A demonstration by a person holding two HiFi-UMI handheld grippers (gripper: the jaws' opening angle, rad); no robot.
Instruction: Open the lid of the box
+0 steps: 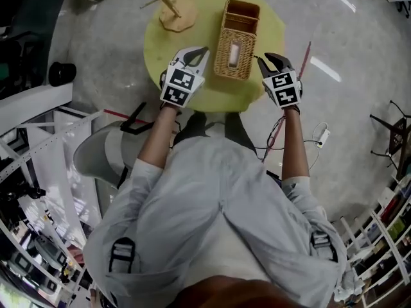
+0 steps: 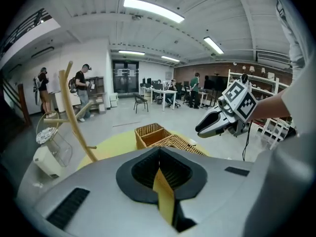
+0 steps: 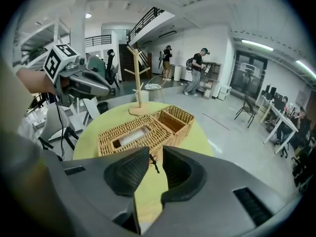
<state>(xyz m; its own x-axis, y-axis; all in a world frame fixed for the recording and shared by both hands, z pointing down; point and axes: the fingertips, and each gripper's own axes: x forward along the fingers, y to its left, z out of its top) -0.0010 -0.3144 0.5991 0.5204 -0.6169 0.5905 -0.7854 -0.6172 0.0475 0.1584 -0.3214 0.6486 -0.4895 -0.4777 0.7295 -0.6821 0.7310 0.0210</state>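
A long wicker box [image 1: 236, 43] lies on the round yellow table [image 1: 160, 50]. Its near part is covered by a woven lid [image 3: 133, 132] with a slot; its far end [image 1: 242, 11] is an uncovered compartment. My left gripper [image 1: 204, 51] hovers just left of the box, jaws closed tip to tip with nothing held [image 2: 159, 154]. At the box's right side my right gripper [image 1: 264, 59] points at the lid's near corner, jaws a narrow gap apart and empty [image 3: 155, 157]. A small dark latch [image 3: 154, 163] shows through that gap.
A wooden branch stand [image 1: 173, 8] rises on the table beyond the left gripper. A grey chair [image 1: 96, 153] is at my left, a red rod [image 1: 302, 59] and cables lie on the floor at the right. People stand far off in the room.
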